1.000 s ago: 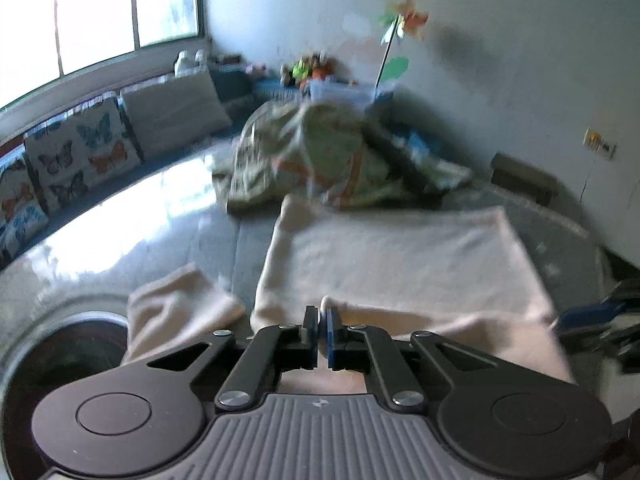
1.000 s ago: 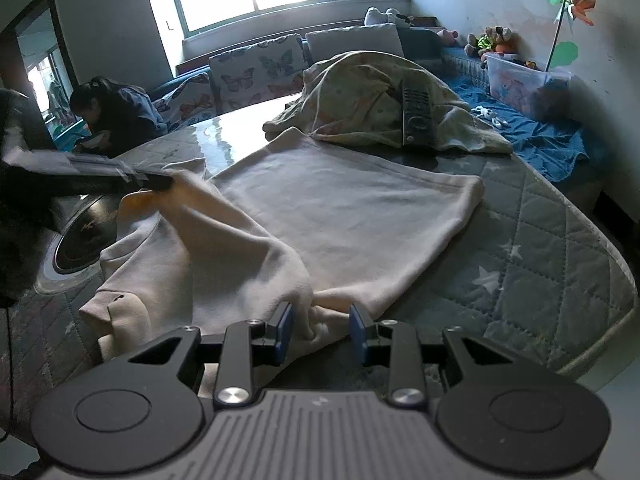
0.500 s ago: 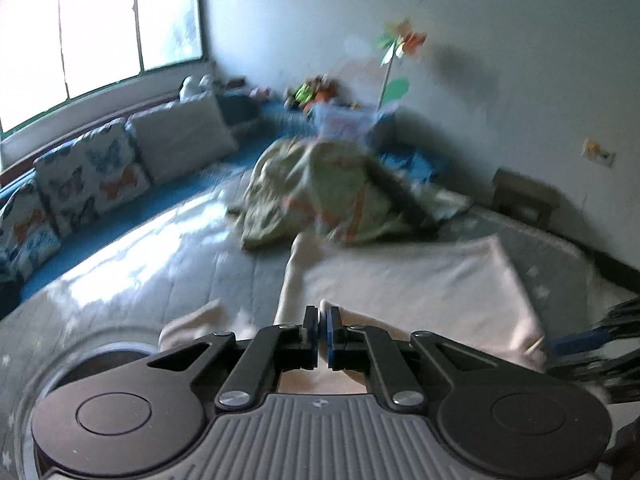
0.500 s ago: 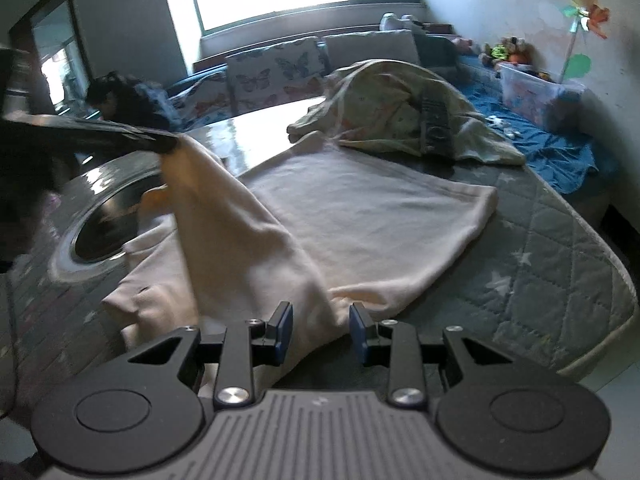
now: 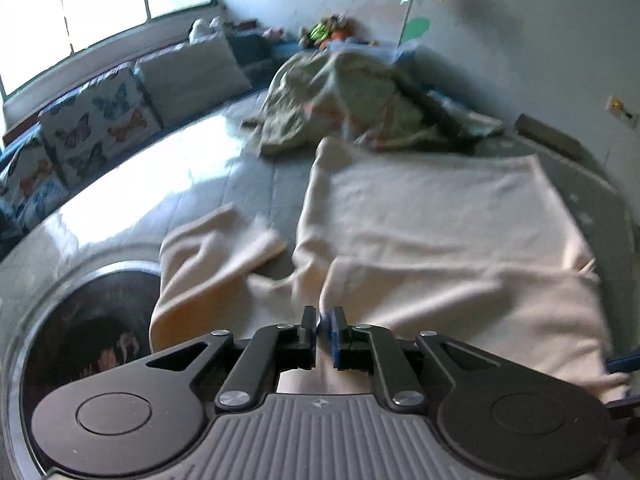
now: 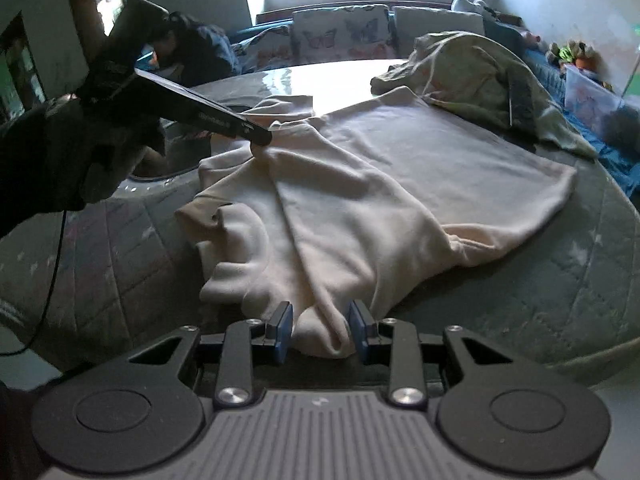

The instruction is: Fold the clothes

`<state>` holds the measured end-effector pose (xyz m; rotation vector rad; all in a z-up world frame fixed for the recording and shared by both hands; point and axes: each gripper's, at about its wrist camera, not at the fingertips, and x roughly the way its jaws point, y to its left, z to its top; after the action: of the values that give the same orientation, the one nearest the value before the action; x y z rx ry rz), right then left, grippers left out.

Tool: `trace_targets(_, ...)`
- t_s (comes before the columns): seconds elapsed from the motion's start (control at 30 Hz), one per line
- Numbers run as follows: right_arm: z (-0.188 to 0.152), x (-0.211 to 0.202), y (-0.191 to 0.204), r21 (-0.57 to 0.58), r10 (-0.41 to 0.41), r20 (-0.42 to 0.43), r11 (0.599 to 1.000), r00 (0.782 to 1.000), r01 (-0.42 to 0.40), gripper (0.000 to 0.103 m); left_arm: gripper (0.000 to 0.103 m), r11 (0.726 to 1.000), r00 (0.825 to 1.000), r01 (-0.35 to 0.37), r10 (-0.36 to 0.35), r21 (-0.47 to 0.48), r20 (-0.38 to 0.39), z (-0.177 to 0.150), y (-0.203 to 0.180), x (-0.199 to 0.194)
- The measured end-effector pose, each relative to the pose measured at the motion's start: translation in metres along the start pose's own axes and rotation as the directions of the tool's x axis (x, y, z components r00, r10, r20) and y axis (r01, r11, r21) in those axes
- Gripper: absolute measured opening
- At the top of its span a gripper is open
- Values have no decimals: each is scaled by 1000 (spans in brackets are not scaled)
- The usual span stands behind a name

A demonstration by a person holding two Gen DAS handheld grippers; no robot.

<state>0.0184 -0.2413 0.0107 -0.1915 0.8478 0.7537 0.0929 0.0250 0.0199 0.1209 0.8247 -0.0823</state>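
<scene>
Folding the cream sweatshirt [image 6: 384,184] spread across the quilted bed [image 6: 580,288]: left tongs [image 5: 323,322] pinched tight on a fold of its cloth, lifted a bit; right tongs [image 6: 320,330] gaping wide around the bunched near edge, gripping nothing yet. Best to clamp that near bunch first, then carry both grips toward the far side together, keeping the cloth taut so no creases.

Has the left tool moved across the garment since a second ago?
Yes. In the right wrist view, the left tool, shut on the cream sweatshirt, has carried its fold rightward, away from the round dark opening.
</scene>
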Motion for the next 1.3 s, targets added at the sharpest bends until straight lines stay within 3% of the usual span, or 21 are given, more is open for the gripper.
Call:
trace_targets(0.13,8,-8,2,-19,5,22,1000,1000,-5,31,30,1000,1000,-16,16,-14,14,-1,7,-4)
trace_targets(0.3,21,5,0,-11,17,50,1000,999,-16,31,30,1000,999,-22,22,-17,29,2,13,-5)
trace_targets(0.63,24,23,-2,-7,37,11,999,999,-37,35,29,997,994,-79,78,3,74,22,26,11)
trace_targets(0.83,25,26,-3,5,42,9,999,999,-42,36,29,996,996,-86,84,38,36,31,28,40)
trace_targets(0.97,25,26,-4,7,47,6,999,999,-47,38,26,996,996,-89,89,28,20,32,35,51)
trace_targets(1.2,26,28,-4,16,50,10,999,999,-50,41,4,995,995,-96,96,9,33,32,42,54)
trace_targets(1.3,26,27,-3,15,49,10,999,999,-49,42,3,995,994,-97,97,-8,47,33,44,48)
